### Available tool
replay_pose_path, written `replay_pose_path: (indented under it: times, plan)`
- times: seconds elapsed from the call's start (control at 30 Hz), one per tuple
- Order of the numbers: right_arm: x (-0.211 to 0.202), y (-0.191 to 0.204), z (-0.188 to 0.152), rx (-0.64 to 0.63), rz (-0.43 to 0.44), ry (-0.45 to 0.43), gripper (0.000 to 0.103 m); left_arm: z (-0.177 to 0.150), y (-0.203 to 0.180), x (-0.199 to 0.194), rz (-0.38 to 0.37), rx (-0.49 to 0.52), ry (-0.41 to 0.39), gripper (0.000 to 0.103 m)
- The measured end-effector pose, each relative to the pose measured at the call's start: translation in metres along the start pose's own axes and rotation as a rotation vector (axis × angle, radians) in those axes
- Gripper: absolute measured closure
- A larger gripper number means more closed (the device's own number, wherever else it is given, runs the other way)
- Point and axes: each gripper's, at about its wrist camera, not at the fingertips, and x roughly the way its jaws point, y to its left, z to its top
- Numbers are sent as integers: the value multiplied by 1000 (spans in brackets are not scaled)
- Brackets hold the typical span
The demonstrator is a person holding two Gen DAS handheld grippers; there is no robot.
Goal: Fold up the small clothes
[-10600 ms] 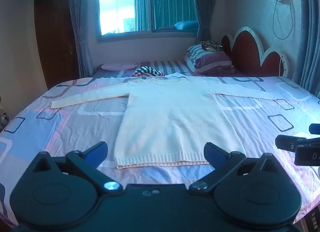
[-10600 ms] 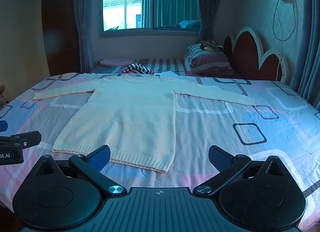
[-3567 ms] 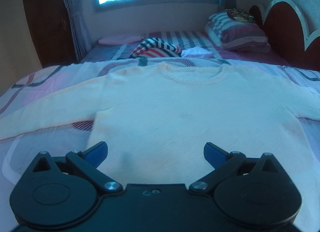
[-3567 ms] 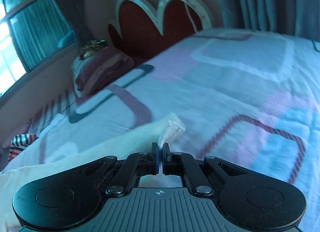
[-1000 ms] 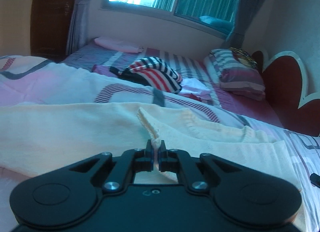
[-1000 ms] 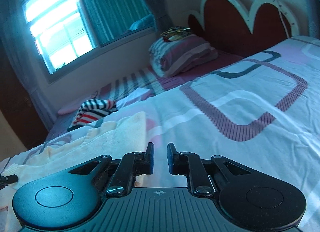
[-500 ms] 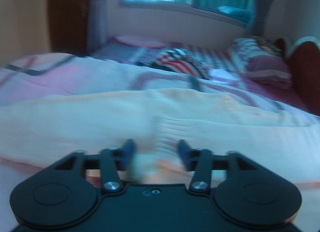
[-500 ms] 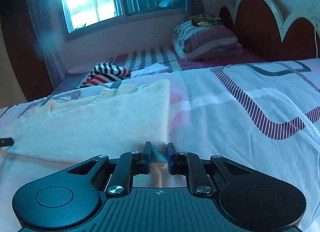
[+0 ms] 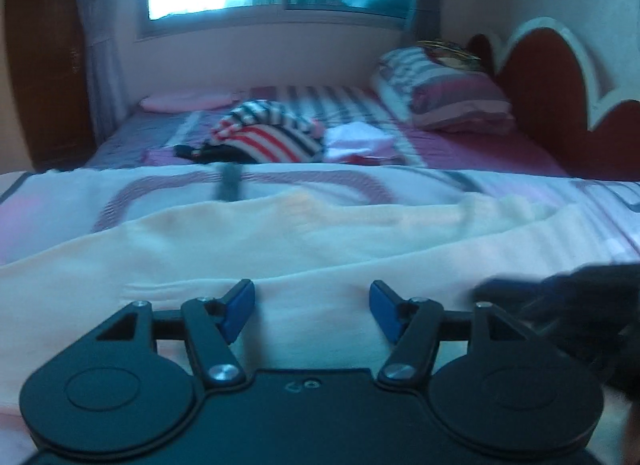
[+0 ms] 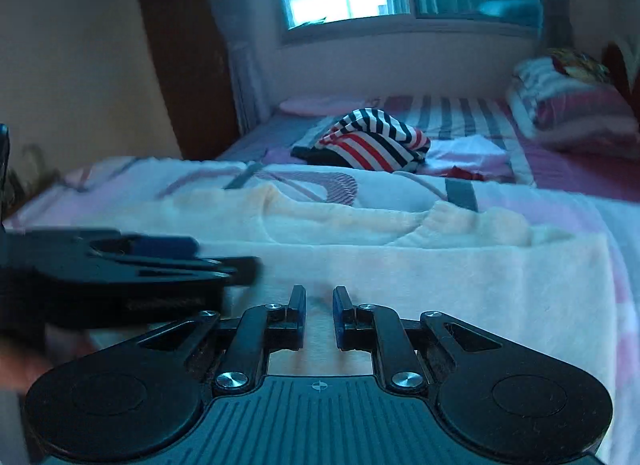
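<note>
Cream sweater lies flat on bed, sleeves folded in; left gripper just opened, empty; right gripper slightly parted, empty; next, pinch hem corners evenly.

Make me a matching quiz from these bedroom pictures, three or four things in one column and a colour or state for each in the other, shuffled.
Things:
1. sweater
2. left tongs
3. pillow
4. headboard

Descriptions:
A. dark red, white scalloped edge
B. wide open, nothing between the blue pads
C. cream knit, spread on the bed
D. striped, at the head of the bed

Pairs: 1-C, 2-B, 3-D, 4-A
</note>
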Motion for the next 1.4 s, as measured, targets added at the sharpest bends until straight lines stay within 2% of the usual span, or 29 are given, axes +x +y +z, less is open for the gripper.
replay_pose_path:
  times: [0.07, 0.17, 0.2, 0.23, 0.33, 0.43, 0.6, 0.7, 0.8, 0.87, 0.9, 1.0, 1.1, 1.17, 1.3, 1.4]
  plan:
    - [-5, -33, 2, 69, -99, -19, 90, -3, 20, -1, 35, -32, -7, 40]
    - [-12, -96, 10, 214, -321, -39, 94, -8, 38, -1, 28, -33, -16, 42]
    - [-13, -111, 12, 234, -363, -37, 102, -8, 37, -1, 32, -11, -16, 41]
    - [-12, -120, 14, 248, -372, -33, 102, -7, 35, 0, 39, 3, -18, 41]
    - [-14, -123, 16, 238, -346, -21, 102, -4, 29, -3, 59, 10, -15, 42]
    - [-30, -120, 11, 247, -330, -36, 102, -3, 29, -14, 41, -10, -34, 41]
    - [-49, -104, -7, 248, -313, 6, 102, -17, 25, -16, 53, 4, 0, 40]
    - [-72, -88, -17, 212, -346, 2, 102, -20, 30, -32, 66, -52, -6, 40]
    - [-95, -72, -29, 213, -304, -42, 102, -27, 28, -42, 53, -68, -25, 39]
    - [-96, -64, -38, 196, -279, -15, 102, -31, 24, -32, 70, -47, 15, 38]
    - [-90, -61, -44, 191, -293, 13, 102, -32, 22, -32, 77, -36, 4, 38]
    - [-92, -56, -39, 208, -317, 3, 102, -28, 27, -43, 75, -50, 5, 38]
    - [-108, -50, -33, 231, -314, -66, 102, -37, 49, -63, 98, -95, -24, 37]
    - [-114, -48, -33, 241, -313, -67, 102, -45, 70, -77, 120, -134, -28, 37]
    - [-115, -36, -34, 246, -300, -52, 101, -62, 128, -104, 216, -218, -19, 37]
    - [-112, -22, -35, 258, -282, -45, 95, -75, 179, -123, 260, -325, -17, 36]
